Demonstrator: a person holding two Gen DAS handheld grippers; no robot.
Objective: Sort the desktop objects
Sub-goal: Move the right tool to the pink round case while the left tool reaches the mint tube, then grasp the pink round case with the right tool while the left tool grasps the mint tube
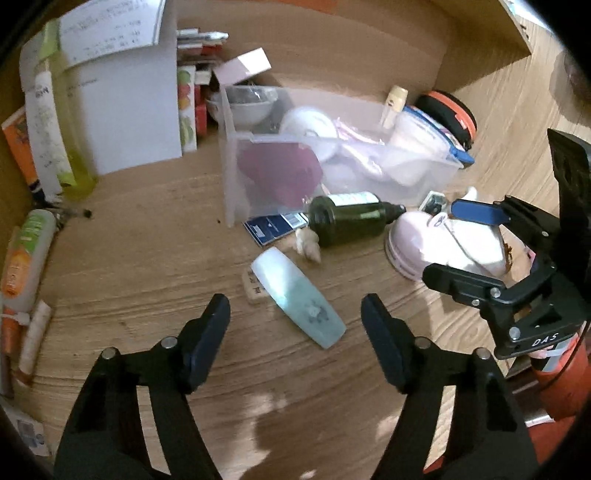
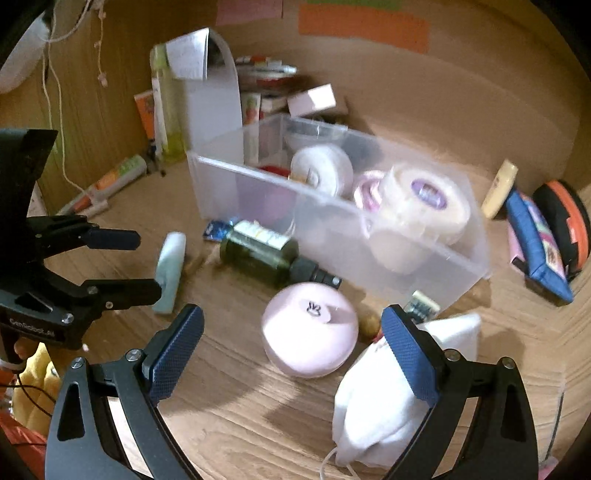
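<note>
Tape rolls [image 2: 424,206] in clear bin [image 2: 388,254]

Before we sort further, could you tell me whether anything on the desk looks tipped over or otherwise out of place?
Yes. The dark green bottle lies on its side in front of the clear bin, not upright. The pale tube also lies flat on the desk. No spill shows.

The card [image 1: 275,228] lies half hidden under the bin [image 1: 236,184] ahead of the left hand-held gripper [image 1: 295,332]. The tile [image 1: 253,288] is partly covered by the pale tube [image 1: 299,295]. The paper's [image 1: 110,29] print is blurred beyond reading. The bag [image 2: 380,417] is partly hidden behind the right hand-held gripper's [image 2: 291,354] finger [image 2: 410,354].
</note>
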